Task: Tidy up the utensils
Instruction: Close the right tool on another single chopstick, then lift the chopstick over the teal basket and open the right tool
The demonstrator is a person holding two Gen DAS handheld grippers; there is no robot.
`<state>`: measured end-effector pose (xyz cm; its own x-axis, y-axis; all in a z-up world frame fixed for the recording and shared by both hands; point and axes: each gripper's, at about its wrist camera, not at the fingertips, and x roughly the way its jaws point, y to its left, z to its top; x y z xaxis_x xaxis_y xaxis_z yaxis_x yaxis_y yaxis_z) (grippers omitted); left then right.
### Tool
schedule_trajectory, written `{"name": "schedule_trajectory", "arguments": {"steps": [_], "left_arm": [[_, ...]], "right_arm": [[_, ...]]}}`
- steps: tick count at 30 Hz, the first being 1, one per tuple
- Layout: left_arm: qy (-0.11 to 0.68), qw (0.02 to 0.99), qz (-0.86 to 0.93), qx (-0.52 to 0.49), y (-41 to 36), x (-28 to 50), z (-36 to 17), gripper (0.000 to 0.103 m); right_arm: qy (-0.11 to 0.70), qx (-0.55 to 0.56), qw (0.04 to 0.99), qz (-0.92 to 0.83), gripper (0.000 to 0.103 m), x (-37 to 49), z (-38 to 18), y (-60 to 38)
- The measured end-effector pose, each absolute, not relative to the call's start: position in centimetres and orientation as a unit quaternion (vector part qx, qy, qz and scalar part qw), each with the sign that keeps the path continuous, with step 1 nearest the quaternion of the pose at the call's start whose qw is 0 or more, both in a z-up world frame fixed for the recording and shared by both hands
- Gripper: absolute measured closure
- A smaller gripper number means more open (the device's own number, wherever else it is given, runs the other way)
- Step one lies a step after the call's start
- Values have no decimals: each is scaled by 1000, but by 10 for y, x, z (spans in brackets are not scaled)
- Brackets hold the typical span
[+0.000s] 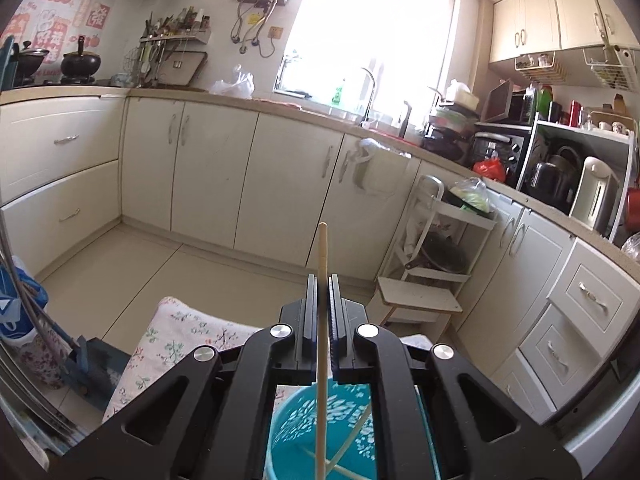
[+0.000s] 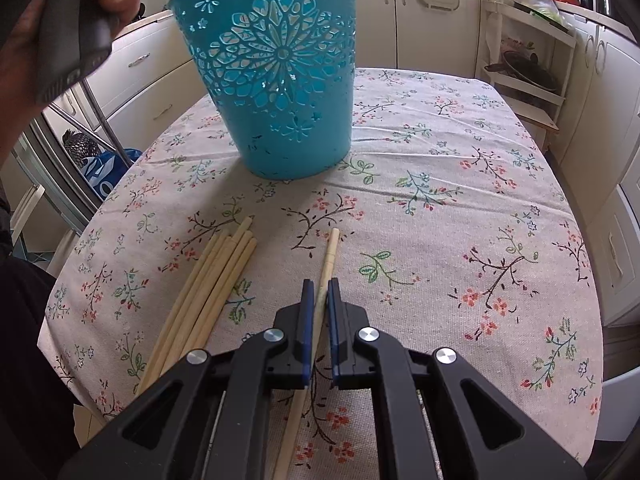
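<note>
A teal cut-out basket (image 2: 276,80) stands on the floral-clothed table (image 2: 460,208). In the left wrist view my left gripper (image 1: 322,280) is shut on a pale wooden chopstick (image 1: 322,256) and holds it above the basket's open mouth (image 1: 344,428), where other chopsticks lie inside. In the right wrist view my right gripper (image 2: 319,284) is shut on a single chopstick (image 2: 330,252) that lies along the cloth. A bundle of several chopsticks (image 2: 212,284) lies just left of it.
A hand holding the left gripper's grey handle (image 2: 76,24) is at the upper left. Cream kitchen cabinets (image 1: 208,176) and a white shelf cart (image 1: 436,256) stand beyond the table. A blue bag (image 2: 104,172) sits below the table's left edge.
</note>
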<state>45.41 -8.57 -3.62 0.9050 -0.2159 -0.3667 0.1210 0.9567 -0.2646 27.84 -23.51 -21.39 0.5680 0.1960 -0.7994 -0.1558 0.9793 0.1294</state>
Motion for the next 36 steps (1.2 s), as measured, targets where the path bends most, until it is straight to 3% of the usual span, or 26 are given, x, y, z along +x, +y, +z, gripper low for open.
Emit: {"name": "schedule_trajectory", "arguments": {"steps": [8,11,13,15,22,27,36], "left_arm": [[255,959,-89,-83,-84,443,-70,98],[273,955,-93,-70,-81,434,-74,91],[275,955,-91,-64,-75,423,-74,69],[268,958,-85,-61,-67,411,-70,53],[247,964,-60,-76,-16,357,-62,29],[280,952,-36,-116,22,343,-94,27],[306,939,-24,-155,45,347,-112,27]], "right_arm": [[453,21,885,100,95,278,-214,-236],[453,21,885,103,94,278,-214,-235],[453,26,884,113,84,277,-213,-235],[454,25,882,122,75,275,-212,-232],[452,1,885,110,76,265,-212,-226],[449,-6,889,87,96,265,-213,-230],[435,105,888,110,97,241,-187,-248]]}}
